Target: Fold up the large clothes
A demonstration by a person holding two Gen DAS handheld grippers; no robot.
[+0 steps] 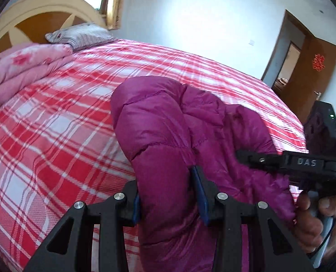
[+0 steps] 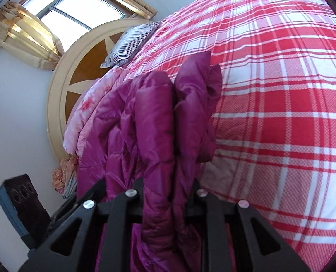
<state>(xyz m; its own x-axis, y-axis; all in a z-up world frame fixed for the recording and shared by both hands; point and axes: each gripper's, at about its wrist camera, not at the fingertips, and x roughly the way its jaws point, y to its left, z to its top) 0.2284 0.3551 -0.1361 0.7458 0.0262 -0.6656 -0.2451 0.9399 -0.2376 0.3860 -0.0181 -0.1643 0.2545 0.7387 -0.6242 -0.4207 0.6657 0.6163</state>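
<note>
A magenta quilted down jacket [image 1: 168, 122] is held up over the red and white plaid bed [image 1: 54, 117]. My left gripper [image 1: 169, 195] is shut on a thick fold of the jacket, blue pads pressing both sides. The right gripper [image 1: 288, 165] shows at the right of the left wrist view, in a hand, against the jacket's other edge. In the right wrist view my right gripper [image 2: 169, 201] is shut on bunched folds of the jacket [image 2: 154, 117], which hangs above the bed [image 2: 281, 90].
A folded pink floral quilt [image 1: 25, 68] and a striped pillow [image 1: 82, 35] lie by the round headboard [image 1: 32, 15]. An open brown door [image 1: 303, 63] is at the right. A window with curtains [image 2: 61, 9] is behind the headboard. A dark device [image 2: 23, 204] stands by the wall.
</note>
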